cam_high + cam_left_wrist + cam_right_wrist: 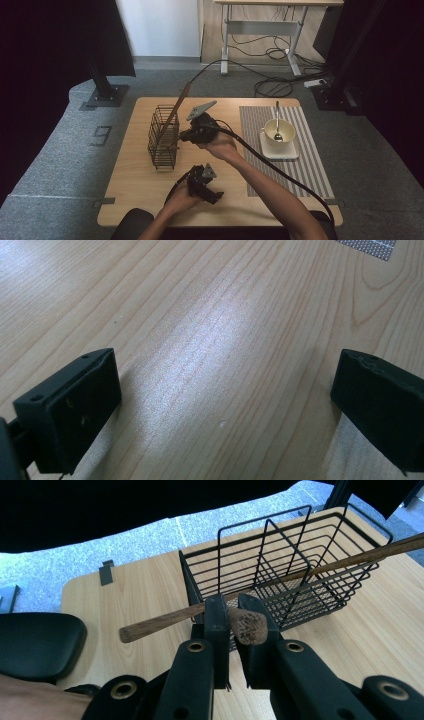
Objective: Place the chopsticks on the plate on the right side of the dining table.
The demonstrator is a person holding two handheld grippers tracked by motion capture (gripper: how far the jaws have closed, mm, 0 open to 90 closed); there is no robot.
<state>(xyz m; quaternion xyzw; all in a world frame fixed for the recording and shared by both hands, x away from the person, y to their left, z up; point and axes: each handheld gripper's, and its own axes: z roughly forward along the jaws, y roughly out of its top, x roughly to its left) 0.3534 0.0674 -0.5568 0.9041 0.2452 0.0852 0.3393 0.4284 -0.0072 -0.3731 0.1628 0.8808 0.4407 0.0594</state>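
Clearly the right gripper (230,625) has its jaws closed on wooden sticks, most likely a pair of chopsticks (320,567), at the lower centre of the right gripper view: one long stick runs from the left of the frame up to the upper right, passing through the black wire basket (300,565), while a second blunt wooden end pokes out between the jaws. In the high view the same gripper (186,135) sits just beside the basket (164,136) at the middle of the wooden table (135,185), and the stick leans out of the basket toward the upper centre. The left gripper (202,186) rests low near the bottom centre of that view, and in its own view its jaws stand wide apart over bare wood, holding nothing. To the right, a cup (278,132) with a spoon (277,120) in it stands on a square coaster upon a striped mat (310,165). Such sticks are probably light, stiff and smooth, so they may swivel or slip in a narrow pinch; holding both together near their thick ends seems the safer grip.
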